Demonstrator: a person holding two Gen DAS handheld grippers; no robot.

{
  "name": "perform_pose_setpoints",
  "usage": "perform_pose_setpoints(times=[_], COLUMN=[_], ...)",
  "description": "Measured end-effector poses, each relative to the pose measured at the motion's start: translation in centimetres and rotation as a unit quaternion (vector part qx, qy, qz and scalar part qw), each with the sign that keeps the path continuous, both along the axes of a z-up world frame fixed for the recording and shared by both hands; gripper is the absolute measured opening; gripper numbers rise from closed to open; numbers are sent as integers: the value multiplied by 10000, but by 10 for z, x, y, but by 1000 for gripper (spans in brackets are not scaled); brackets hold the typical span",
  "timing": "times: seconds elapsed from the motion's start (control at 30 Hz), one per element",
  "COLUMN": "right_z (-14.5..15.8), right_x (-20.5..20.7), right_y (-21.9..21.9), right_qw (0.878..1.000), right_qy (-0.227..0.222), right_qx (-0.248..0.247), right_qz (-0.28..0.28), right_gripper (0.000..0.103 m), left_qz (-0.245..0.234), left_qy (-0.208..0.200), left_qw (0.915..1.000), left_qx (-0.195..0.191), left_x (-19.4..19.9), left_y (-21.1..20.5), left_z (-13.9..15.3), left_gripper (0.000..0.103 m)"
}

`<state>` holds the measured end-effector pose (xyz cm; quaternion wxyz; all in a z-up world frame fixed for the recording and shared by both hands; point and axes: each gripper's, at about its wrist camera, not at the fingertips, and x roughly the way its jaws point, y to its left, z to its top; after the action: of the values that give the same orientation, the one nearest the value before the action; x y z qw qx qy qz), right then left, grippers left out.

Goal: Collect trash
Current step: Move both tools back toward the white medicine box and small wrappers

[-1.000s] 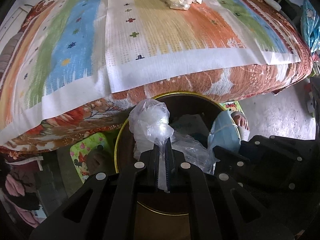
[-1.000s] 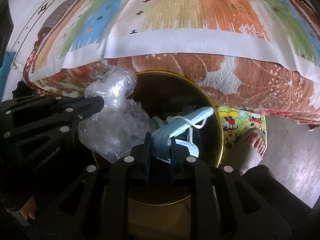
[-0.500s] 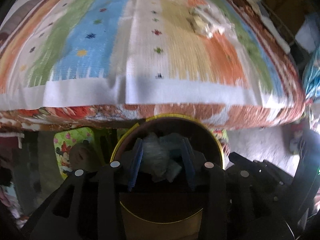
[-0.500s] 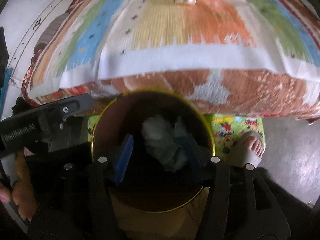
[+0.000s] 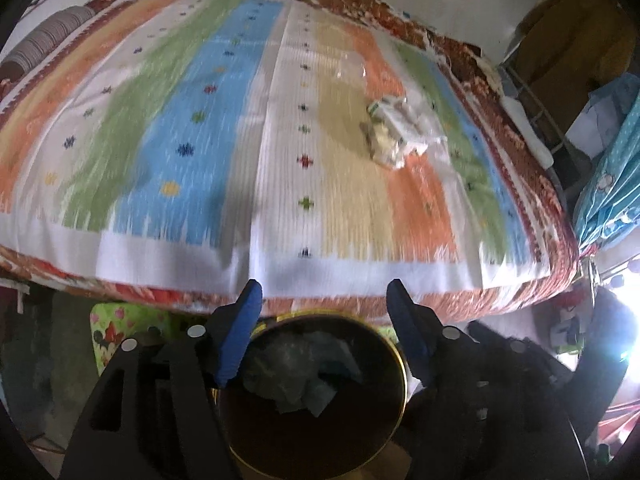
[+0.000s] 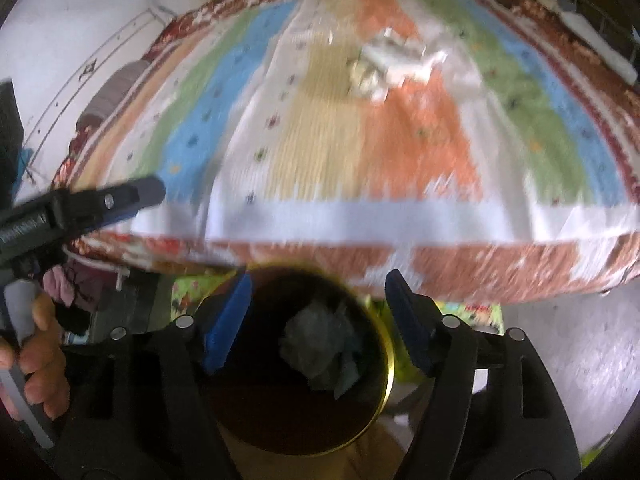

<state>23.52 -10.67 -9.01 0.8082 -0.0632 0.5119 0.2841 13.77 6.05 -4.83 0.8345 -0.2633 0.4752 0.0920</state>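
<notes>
While your left gripper (image 5: 322, 294) and right gripper (image 6: 316, 286) hung over the round bin (image 5: 402, 364), their jaws had just been opening and stood apart, nothing between them. Crumpled plastic and paper (image 6: 320, 350) lay inside the bin; more trash (image 5: 394, 130) lay on the bed's striped cover (image 5: 192, 128).

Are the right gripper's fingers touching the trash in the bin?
Apart. The right wrist view shows the right gripper open, with the trash down inside the bin.

A striped bedspread (image 5: 224, 152) covers the bed; a cartoon-print mat (image 5: 120, 328), somewhat blurred, lies below.
</notes>
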Motion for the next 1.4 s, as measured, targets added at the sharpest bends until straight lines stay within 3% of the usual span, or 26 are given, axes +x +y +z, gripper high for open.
perform_pose_setpoints(times=[0.13,0.37,0.5,0.6,0.83,1.0,1.4], right_z=[17,40,50,51,44,35,1], right_x=[19,45,65,79,111,128,173], right_y=[-4,-2,-4,-5,-2,4,13], right_qw=[9996,9975,9954,9948,9919,9907,9920], right_qy=[-224,-644,-858,-865,-1203,-1317,-1246], right_qx=[162,289,398,514,363,315,170], right_qz=[-85,-67,-123,-180,-164,-95,-46], right_gripper=[68,83,91,93,94,94,94], left_qz=[-61,-183,-277,-312,-316,-235,-75], left_qy=[-142,-285,-355,-392,-352,-340,-324], left_qw=[9999,9992,9987,9983,9985,9991,9991], left_qx=[38,217,255,299,283,61,-279], left_x=[9,25,37,43,64,77,104], left_y=[2,0,0,-3,-1,6,19], left_z=[6,11,11,10,1,-8,-29], left_gripper=[71,81,93,97,97,97,97])
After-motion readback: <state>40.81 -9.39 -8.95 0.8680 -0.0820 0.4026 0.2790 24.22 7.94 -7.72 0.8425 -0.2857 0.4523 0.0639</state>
